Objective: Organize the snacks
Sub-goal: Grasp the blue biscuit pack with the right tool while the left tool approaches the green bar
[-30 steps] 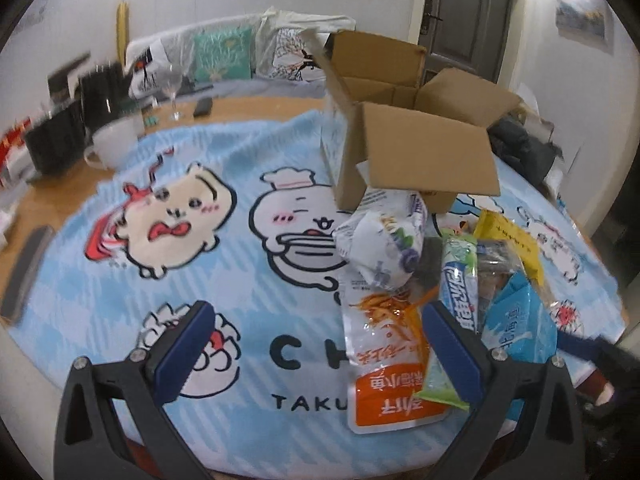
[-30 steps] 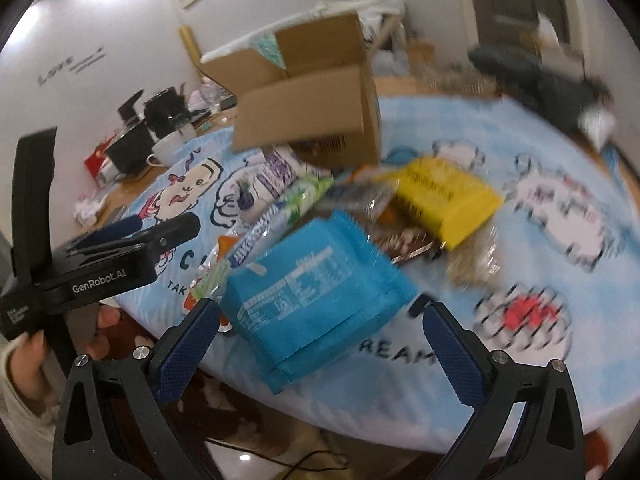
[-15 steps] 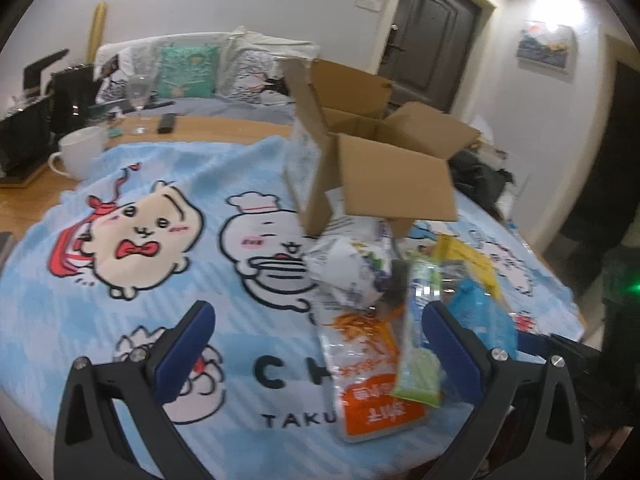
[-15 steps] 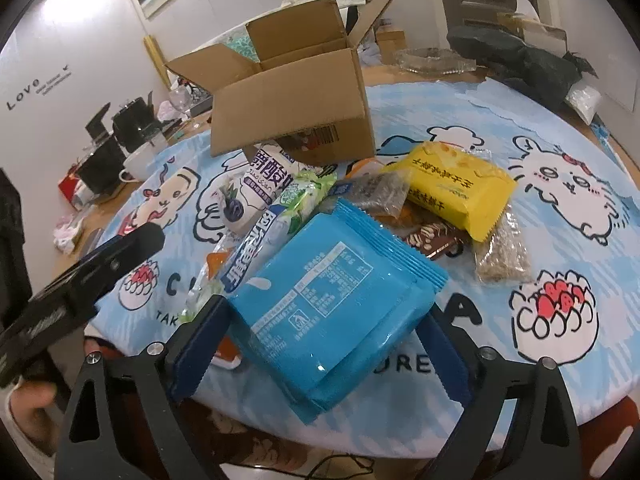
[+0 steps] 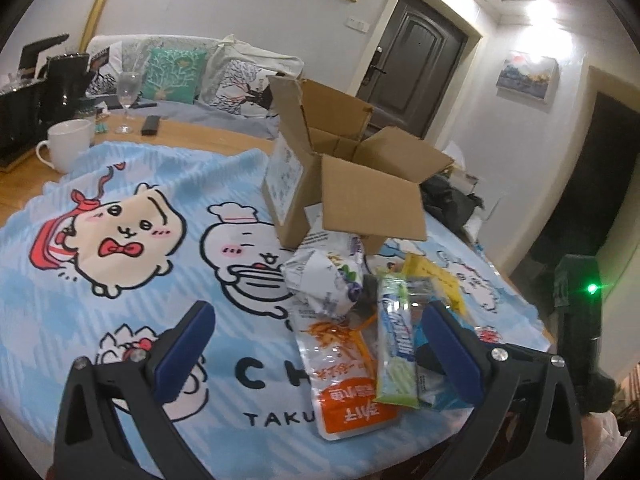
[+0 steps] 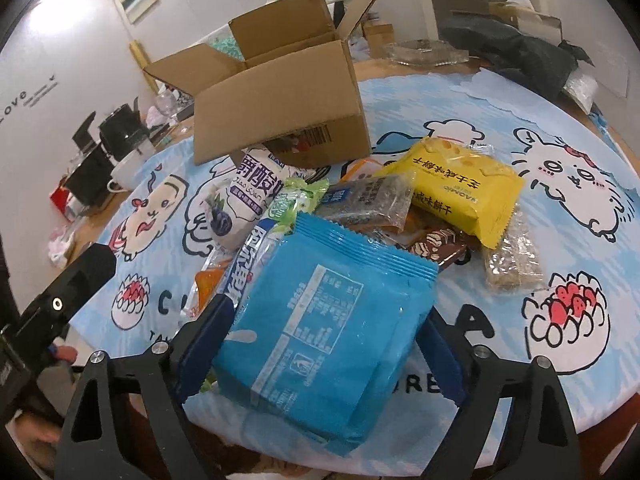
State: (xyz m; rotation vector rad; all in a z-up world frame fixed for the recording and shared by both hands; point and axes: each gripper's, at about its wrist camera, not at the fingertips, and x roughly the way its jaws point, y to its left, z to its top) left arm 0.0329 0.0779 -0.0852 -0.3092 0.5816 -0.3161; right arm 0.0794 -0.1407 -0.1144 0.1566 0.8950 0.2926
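Observation:
An open cardboard box [image 5: 352,184] [image 6: 280,104] stands on the blue cartoon cloth. A heap of snack packs lies in front of it: a white blueberry pack [image 5: 324,280] [image 6: 244,196], an orange pouch [image 5: 344,376], a green-white bar [image 5: 394,340], a yellow biscuit pack [image 6: 460,192], and a blue pack [image 6: 328,336]. My right gripper [image 6: 320,352] straddles the blue pack with its pads at both sides, touching or nearly so. My left gripper [image 5: 320,352] is open and empty above the cloth, by the orange pouch.
A white mug [image 5: 68,144], a wine glass [image 5: 128,96] and black appliances [image 5: 36,92] stand at the table's far left. A sofa with cushions [image 5: 172,72] is behind. Dark bags [image 6: 516,52] lie on the far right. The table edge is close below both grippers.
My right gripper has moved forward and narrowed around the blue pack. My left gripper has tilted up and drawn back a little, staying open.

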